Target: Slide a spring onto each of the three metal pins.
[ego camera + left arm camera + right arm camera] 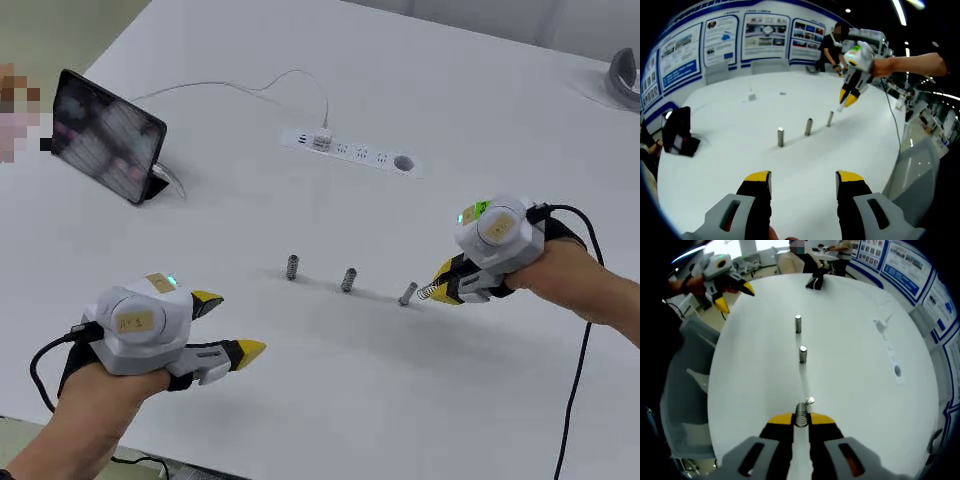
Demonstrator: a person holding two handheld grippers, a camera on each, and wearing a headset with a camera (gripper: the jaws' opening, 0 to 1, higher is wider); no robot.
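The white worktop carries three pins in a row, a power strip, a propped tablet and a cable.

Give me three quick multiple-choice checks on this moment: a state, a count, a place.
1. The left gripper is: A open, empty; B shut, empty; C clamping something.
2. Pins on the table: A two; B three; C five.
3. The loose spring is: A in the right gripper, by the end pin; B in the left gripper; C flat on the table.
Key: 1 A, jaws apart, nothing between; 2 B, three in a row; 3 A, right jaws pinch it beside that pin.
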